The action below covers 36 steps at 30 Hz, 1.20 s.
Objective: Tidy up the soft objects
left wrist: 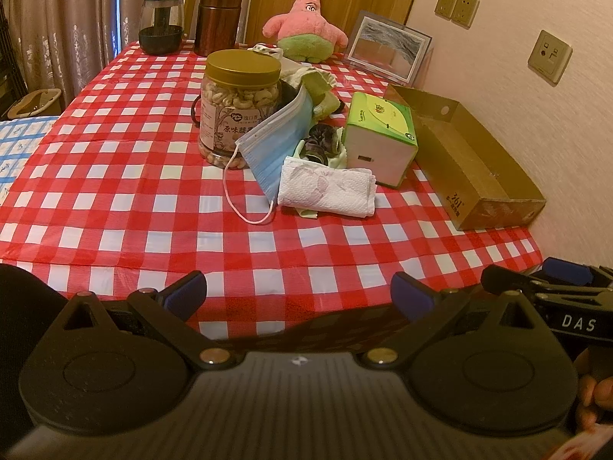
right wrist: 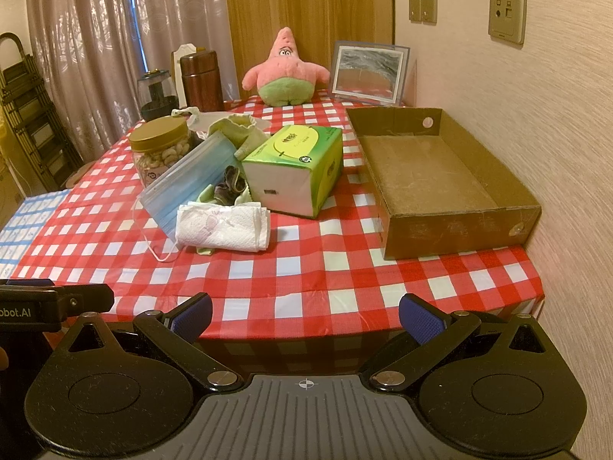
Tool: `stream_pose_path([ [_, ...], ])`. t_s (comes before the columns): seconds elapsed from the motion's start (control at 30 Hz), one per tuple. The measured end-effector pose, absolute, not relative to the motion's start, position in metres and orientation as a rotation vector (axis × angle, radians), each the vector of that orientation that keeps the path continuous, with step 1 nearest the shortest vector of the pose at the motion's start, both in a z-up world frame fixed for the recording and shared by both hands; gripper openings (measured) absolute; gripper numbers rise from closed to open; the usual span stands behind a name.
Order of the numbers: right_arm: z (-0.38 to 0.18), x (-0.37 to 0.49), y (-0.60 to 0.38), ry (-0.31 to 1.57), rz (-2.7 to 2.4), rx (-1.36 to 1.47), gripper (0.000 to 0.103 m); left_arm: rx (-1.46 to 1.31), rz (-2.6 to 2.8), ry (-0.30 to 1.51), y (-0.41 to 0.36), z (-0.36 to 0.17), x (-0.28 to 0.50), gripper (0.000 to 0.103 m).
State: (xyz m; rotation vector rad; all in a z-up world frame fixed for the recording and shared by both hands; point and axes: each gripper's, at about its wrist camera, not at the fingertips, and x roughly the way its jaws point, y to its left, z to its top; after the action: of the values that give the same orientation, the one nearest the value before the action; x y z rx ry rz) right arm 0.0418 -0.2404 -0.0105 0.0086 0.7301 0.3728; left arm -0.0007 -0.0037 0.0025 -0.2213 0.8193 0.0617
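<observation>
"361°" on cardboard box [left wrist: 458, 201], "DAS" on right hand-held gripper [left wrist: 578, 324]

My left gripper [left wrist: 299, 291] hangs over the near edge of the red-and-white checked tablecloth [left wrist: 115, 191] with its blue-padded fingers spread wide and nothing between them, and my right gripper [left wrist: 551, 283] shows at the right edge. Mid-table, a blue face mask [left wrist: 276, 142] leans against the jar of cashews [left wrist: 239, 107], with a folded paper towel [left wrist: 327, 191] just in front and a green tissue pack [left wrist: 379, 138] beside the pile. An open cardboard box [left wrist: 471, 161] lies along the wall, and a pink plush star [left wrist: 304, 23] sits at the far end beside a framed picture [left wrist: 387, 48].
</observation>
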Motion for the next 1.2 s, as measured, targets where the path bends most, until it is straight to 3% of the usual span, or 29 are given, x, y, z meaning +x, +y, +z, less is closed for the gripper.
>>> stream_pose_path([
  [1.2, -0.004, 0.086, -0.205, 0.656, 0.526, -0.156, 0.103, -0.239, 0.049, 0.771, 0.033, 0.019, 0.036, 0.100],
])
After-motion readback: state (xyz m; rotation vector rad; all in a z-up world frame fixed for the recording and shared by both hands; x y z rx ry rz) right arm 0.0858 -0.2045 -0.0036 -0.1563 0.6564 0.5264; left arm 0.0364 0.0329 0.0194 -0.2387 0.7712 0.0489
